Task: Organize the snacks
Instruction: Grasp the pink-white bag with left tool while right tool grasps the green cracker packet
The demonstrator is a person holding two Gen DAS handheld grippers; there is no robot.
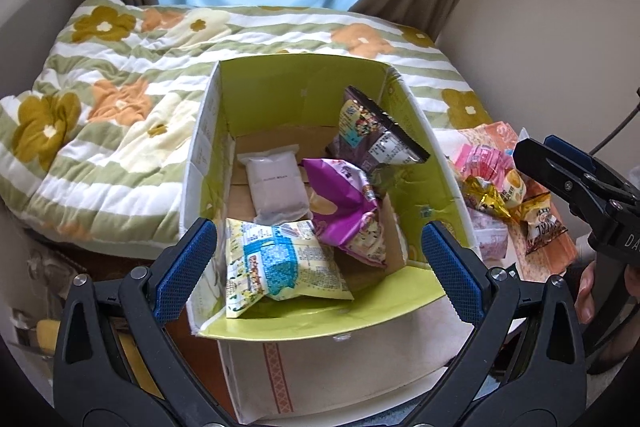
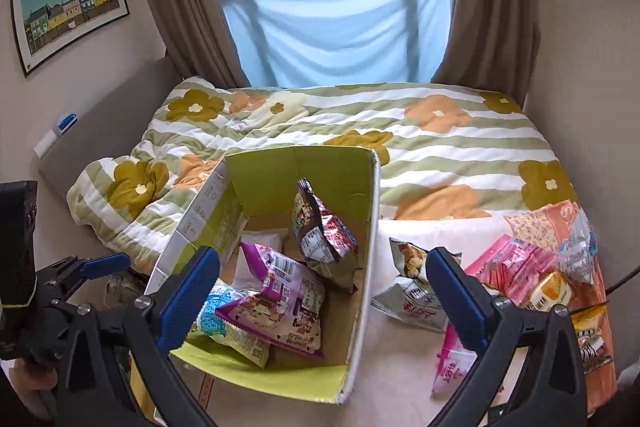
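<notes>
A green-lined cardboard box [image 1: 280, 79] stands open on a table beside the bed; it also shows in the right wrist view [image 2: 320, 167]. Inside lie a yellow-blue snack bag [image 1: 276, 263], a purple bag [image 1: 344, 211], a dark brown bag [image 1: 372, 131] leaning on the right wall, and a white packet [image 1: 276, 183]. My left gripper [image 1: 320, 259] is open and empty above the box's near end. My right gripper [image 2: 324, 295] is open and empty over the box's right wall; it also shows in the left wrist view [image 1: 560, 171]. Loose snacks [image 2: 516, 271] lie right of the box.
A grey snack bag [image 2: 412, 287] lies just right of the box, with pink and orange bags [image 2: 560, 223] beyond. A flowered striped quilt [image 2: 400, 131] covers the bed behind. Curtains and a window are at the back. A wall stands on the right.
</notes>
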